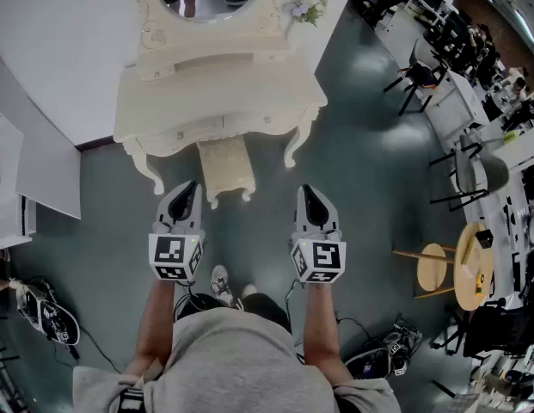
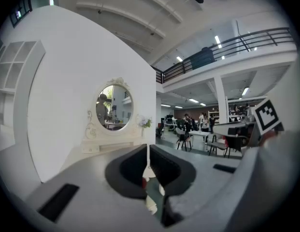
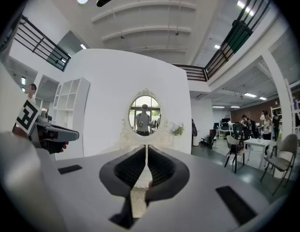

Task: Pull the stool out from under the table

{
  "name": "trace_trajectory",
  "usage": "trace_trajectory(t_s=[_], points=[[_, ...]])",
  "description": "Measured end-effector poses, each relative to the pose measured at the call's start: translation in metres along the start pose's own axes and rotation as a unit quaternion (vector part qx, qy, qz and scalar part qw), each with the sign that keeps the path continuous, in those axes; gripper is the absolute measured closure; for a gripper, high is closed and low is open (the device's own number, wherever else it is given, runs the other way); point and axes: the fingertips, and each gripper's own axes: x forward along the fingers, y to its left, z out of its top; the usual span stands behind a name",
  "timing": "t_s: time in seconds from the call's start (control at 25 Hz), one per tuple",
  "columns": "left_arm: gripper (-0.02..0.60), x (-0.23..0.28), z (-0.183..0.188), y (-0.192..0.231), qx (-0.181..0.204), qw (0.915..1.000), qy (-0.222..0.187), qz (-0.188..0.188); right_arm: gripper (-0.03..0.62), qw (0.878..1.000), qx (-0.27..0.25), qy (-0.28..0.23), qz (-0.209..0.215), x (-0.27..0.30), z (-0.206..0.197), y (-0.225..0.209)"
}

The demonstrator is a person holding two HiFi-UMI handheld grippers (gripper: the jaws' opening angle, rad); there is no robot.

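A cream stool (image 1: 225, 169) with a cushioned top stands half under the cream dressing table (image 1: 155, 101), between its curved legs. My left gripper (image 1: 187, 186) hangs just left of the stool's near end, shut and empty. My right gripper (image 1: 306, 190) is right of the stool, apart from it, also shut and empty. In the left gripper view the left gripper (image 2: 148, 148) has its jaws pressed together below the oval mirror (image 2: 114, 107). The right gripper view shows the right gripper (image 3: 147, 149) with jaws closed, the mirror (image 3: 144, 115) straight ahead and a strip of the stool (image 3: 137, 202) below.
The dressing table stands against a white curved wall (image 1: 60, 33). A white cabinet (image 1: 43, 175) is at the left. Round wooden stools (image 1: 460, 269) and office chairs (image 1: 473, 175) stand at the right. Cables and gear (image 1: 47, 317) lie on the floor near my feet.
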Motion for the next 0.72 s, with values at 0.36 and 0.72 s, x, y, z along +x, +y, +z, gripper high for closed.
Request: trace_trajectory(t_s=[0.36, 0.72], points=[[0.563, 0.018, -0.008, 0.013, -0.007, 0.9999, 0.005, -0.013, 0.568, 1.0, 0.003, 0.006, -0.006, 0.021, -0.001, 0.004], [0.563, 0.035, -0.009, 0.028, -0.01, 0.9995, -0.001, -0.029, 0.568, 1.0, 0.008, 0.01, -0.009, 0.037, -0.006, 0.013]])
